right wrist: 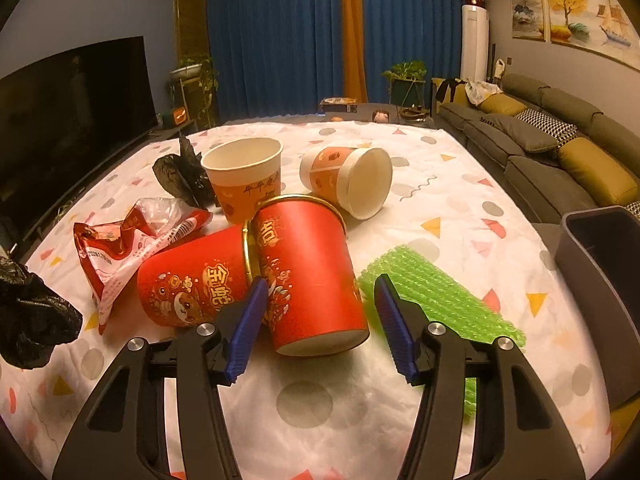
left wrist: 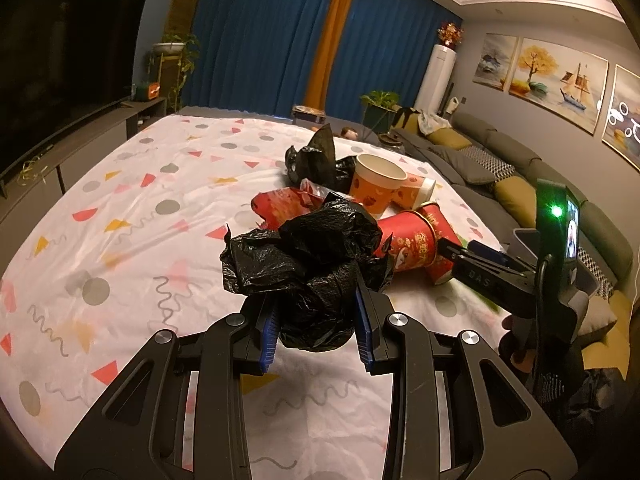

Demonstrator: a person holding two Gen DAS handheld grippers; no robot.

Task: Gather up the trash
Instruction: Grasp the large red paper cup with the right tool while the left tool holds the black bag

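My left gripper (left wrist: 314,304) is shut on a crumpled black plastic bag (left wrist: 304,264), held above the patterned tablecloth (left wrist: 120,208); the same bag (right wrist: 32,320) shows at the left edge of the right wrist view. My right gripper (right wrist: 322,282) stands open around a red paper cup (right wrist: 308,264) that leans tilted on the table. The left pad sits at the cup's side, and a gap shows between the cup and the right pad. A second red cup (right wrist: 192,280) lies on its side against the first. In the left wrist view the right gripper (left wrist: 452,250) reaches the red cups (left wrist: 416,246).
An upright orange cup (right wrist: 244,176), a tipped orange-and-white cup (right wrist: 348,184), a red snack wrapper (right wrist: 124,244), another black bag (right wrist: 184,176) and green bubble wrap (right wrist: 440,296) lie on the table. A dark bin (right wrist: 600,264) stands at the right, with a sofa (right wrist: 560,152) behind it.
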